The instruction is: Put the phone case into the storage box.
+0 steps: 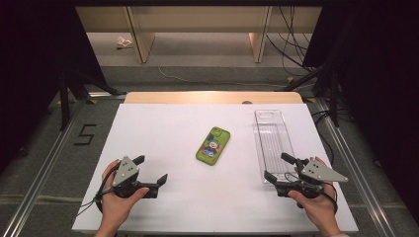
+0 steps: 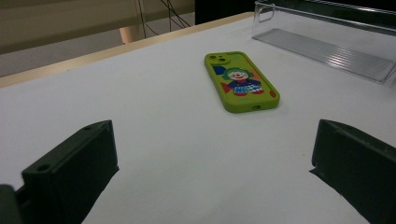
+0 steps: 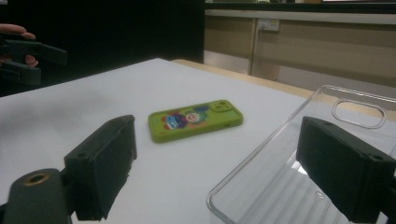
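Note:
A green phone case (image 1: 213, 145) with a clown picture lies face up near the middle of the white table (image 1: 168, 138). A clear plastic tray (image 1: 273, 140) lies lengthwise at the right. My left gripper (image 1: 150, 170) rests open on the table at the front left, pointing toward the green phone case (image 2: 240, 82). At the front right, my right gripper (image 1: 277, 166) stands open over the near end of the clear tray (image 3: 299, 186). The phone case (image 3: 195, 119) lies beyond its left jaw. Both grippers hold nothing.
The table's far edge shows a wooden strip (image 1: 212, 97). Black stands (image 1: 64, 94) and cables (image 1: 291, 54) flank the table on the floor. A number 5 (image 1: 85, 134) is marked on the floor at the left.

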Motion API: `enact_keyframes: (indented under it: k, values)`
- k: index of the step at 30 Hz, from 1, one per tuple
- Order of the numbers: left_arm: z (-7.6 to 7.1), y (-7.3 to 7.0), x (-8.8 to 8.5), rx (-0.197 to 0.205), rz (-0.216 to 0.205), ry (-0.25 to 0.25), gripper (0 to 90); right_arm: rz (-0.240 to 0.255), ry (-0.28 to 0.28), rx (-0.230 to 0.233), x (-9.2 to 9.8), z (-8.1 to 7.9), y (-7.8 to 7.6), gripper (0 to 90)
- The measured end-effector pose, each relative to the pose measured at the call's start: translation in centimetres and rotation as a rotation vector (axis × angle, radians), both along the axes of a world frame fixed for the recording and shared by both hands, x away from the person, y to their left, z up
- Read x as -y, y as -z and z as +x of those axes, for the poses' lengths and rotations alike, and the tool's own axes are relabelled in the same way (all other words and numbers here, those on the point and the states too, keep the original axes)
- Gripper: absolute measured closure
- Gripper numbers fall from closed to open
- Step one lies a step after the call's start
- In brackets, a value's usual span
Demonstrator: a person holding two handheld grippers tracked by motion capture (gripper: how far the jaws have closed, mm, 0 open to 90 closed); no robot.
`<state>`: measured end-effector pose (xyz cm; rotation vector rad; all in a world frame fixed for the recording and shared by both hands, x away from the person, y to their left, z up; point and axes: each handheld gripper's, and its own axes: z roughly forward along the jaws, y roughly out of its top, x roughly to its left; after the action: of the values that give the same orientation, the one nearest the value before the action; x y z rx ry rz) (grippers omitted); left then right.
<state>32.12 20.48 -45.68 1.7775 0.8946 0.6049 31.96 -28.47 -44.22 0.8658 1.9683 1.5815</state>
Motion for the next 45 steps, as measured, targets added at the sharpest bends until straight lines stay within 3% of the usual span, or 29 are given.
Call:
enact_keyframes:
  k: [10,13,14,15,17,18,20,21,23,24,26,34,37,45]
  values:
    - [0.1,-0.2,0.3,-0.007,0.004,0.006,0.0,0.004,0.0,0.002,0.0,0.0,-0.1,13.2]
    - [0.1,-0.5,0.5,0.003,0.024,-0.024,19.1,0.005,-0.001,0.001,0.0,0.0,-0.1,13.4]
    - [0.1,-0.8,0.6,0.003,0.019,-0.033,19.1,0.005,-0.001,0.001,0.0,0.0,-0.1,13.4]
    - [0.1,-1.0,0.7,0.0,0.008,-0.02,25.3,0.004,-0.001,0.0,0.0,0.0,-0.2,13.5]
    - [0.2,-1.3,1.1,0.012,0.008,-0.019,40.7,0.008,0.006,0.005,0.1,0.1,-0.3,13.9]
    - [0.3,-1.4,1.3,0.017,0.02,-0.005,54.8,0.012,0.009,0.005,0.2,0.1,-0.3,13.9]
    - [0.3,-1.4,1.6,0.009,0.019,0.008,65.7,0.014,0.009,0.005,0.2,0.1,-0.3,13.9]
    - [0.4,-1.5,1.7,0.013,0.027,0.012,65.7,0.014,0.009,0.005,0.2,0.1,-0.3,13.9]
    - [0.5,-1.5,2.2,-0.007,0.039,0.031,78.4,0.013,0.011,0.004,0.3,0.1,-0.3,14.0]
    - [0.6,-1.5,2.4,-0.012,0.046,0.037,78.4,0.013,0.011,0.004,0.3,0.1,-0.3,14.0]
    - [0.9,-1.5,2.9,-0.04,0.062,0.043,88.6,0.013,0.008,0.004,0.2,0.2,-0.3,14.0]
    - [2.9,-1.8,6.1,-0.116,0.094,0.114,90.0,0.013,0.011,0.01,0.2,0.2,-0.4,14.2]
    - [3.7,-1.6,7.5,-0.168,0.069,0.149,90.0,0.009,0.016,0.007,0.1,0.2,-0.4,14.5]
    - [6.6,-0.8,12.9,-0.242,0.132,0.22,90.0,0.01,0.013,0.007,0.0,0.2,-0.4,14.6]
